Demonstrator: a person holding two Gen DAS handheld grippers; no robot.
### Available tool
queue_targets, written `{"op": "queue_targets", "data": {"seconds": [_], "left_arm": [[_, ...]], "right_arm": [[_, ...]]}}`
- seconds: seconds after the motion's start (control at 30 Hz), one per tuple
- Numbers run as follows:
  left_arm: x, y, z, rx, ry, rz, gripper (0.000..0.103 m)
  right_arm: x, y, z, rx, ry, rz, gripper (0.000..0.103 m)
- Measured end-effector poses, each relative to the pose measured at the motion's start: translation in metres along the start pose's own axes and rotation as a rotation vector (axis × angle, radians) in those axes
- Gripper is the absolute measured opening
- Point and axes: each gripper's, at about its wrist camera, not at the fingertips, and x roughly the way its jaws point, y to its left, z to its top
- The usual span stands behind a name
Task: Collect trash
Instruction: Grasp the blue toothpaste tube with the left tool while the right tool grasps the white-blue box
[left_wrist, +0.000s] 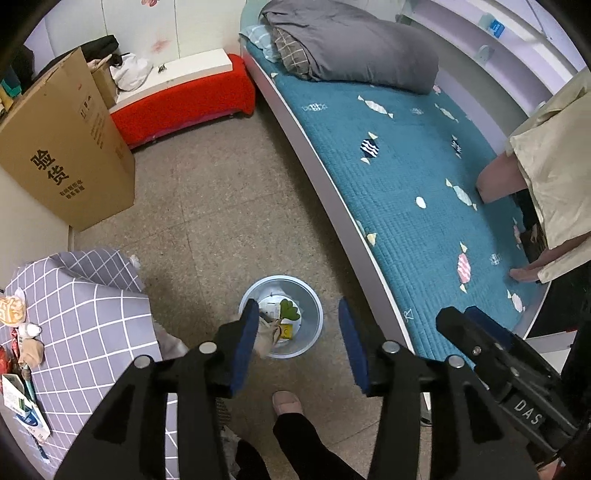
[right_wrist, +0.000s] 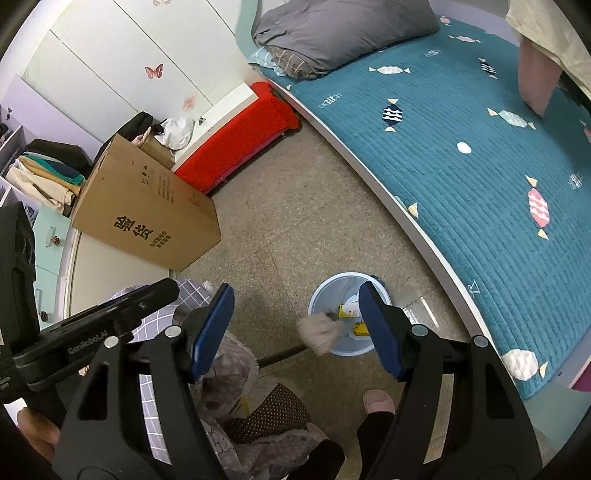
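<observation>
A small pale blue trash bin (left_wrist: 314, 314) stands on the floor beside the bed; it also shows in the right wrist view (right_wrist: 321, 295). It holds paper, a green scrap and a yellow wrapper. My left gripper (left_wrist: 299, 341) is open above the bin. A crumpled beige piece of trash (left_wrist: 267, 338) hangs by its left pad, over the bin's rim; in the right wrist view this blurred beige piece (right_wrist: 319, 332) is at the bin's edge. My right gripper (right_wrist: 297, 325) is open and empty, just left of the bin.
A table with a grey checked cloth (left_wrist: 85, 314) carries more wrappers and packets at the left. A big cardboard box (left_wrist: 66, 155) and a red bench (left_wrist: 184, 103) stand behind. The blue bed (left_wrist: 406, 177) runs along the right. My foot (left_wrist: 286, 402) is near the bin.
</observation>
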Motion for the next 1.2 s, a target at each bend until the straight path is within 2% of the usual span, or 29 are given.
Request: {"op": "queue_targets", "data": {"seconds": [0.33,0.57,0.83,0.97,1.2], "left_arm": [[-0.014,0.018,-0.019,-0.041,0.012,0.023,0.054],[-0.035,0.061,-0.048,-0.118,0.006,0.061,0.055],[-0.070,0.157,-0.108,-0.303,-0.006,0.115,0.058],[-0.088,0.212,-0.143,-0.406,-0.014,0.148,0.058],[-0.109,0.316,-0.211,-0.607,-0.002,0.184,0.058]], "right_arm": [[0.004,0.019,-0.009,-0.033,0.025,0.019,0.069],[0.014,0.067,-0.029,-0.122,0.065,0.066,0.070],[0.037,0.159,-0.076,-0.285,0.145,0.144,0.070],[0.053,0.216,-0.113,-0.376,0.196,0.187,0.070],[0.078,0.293,-0.171,-0.478,0.266,0.227,0.070]]}}
